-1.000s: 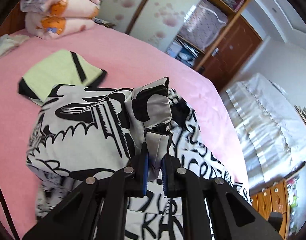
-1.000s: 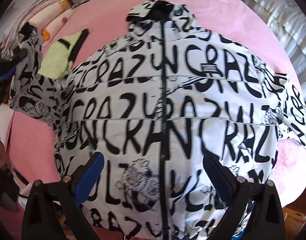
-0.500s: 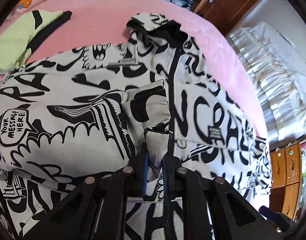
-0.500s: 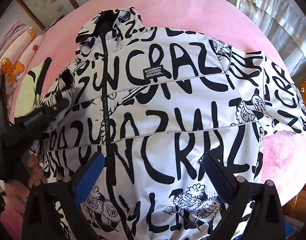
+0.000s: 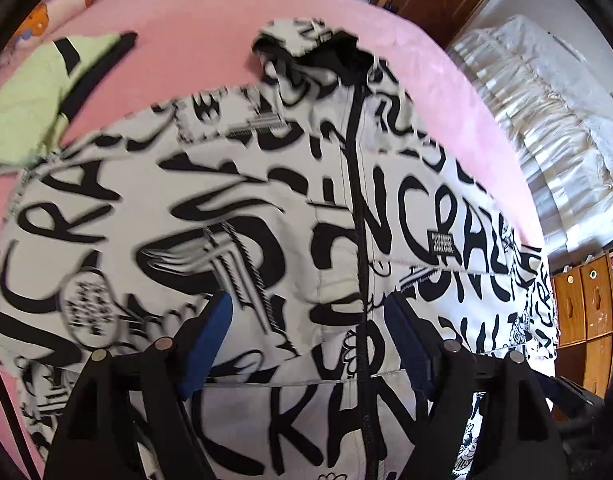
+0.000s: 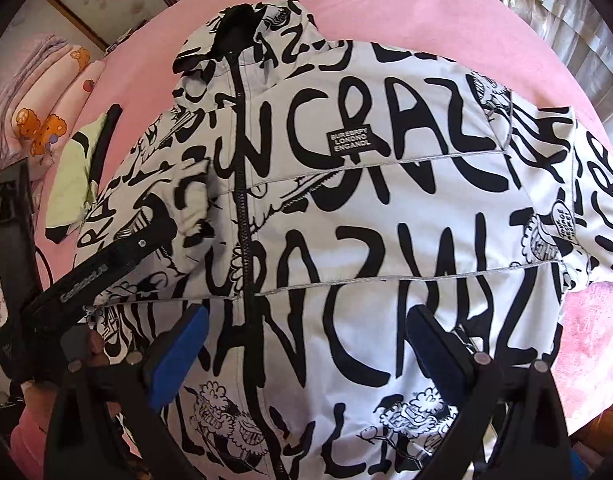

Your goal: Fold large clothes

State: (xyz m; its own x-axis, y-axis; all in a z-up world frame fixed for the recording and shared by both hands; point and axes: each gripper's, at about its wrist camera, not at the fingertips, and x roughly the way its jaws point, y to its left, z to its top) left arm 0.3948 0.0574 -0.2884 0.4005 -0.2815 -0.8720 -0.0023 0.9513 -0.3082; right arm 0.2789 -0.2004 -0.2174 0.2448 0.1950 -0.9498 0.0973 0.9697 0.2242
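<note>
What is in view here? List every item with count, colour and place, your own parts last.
jacket: one, white with black lettering, zipped, spread front-up on the bed, left sleeve folded onto its front.
bed cover: one, pink, under the jacket.
folded garment: one, pale green with black trim, beside the jacket.
stacked bedding: pink with orange print, at the far edge of the bed.
wooden cabinet: brown, beside the bed.
left gripper: black, blue pads, jaws just opened, over the jacket.
right gripper: black, blue pads, open, empty.

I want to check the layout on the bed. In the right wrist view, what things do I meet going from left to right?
Folded quilts with orange bear prints → folded pale green garment with black stripes → white jacket printed with black letters → bare pink bed sheet.
</note>
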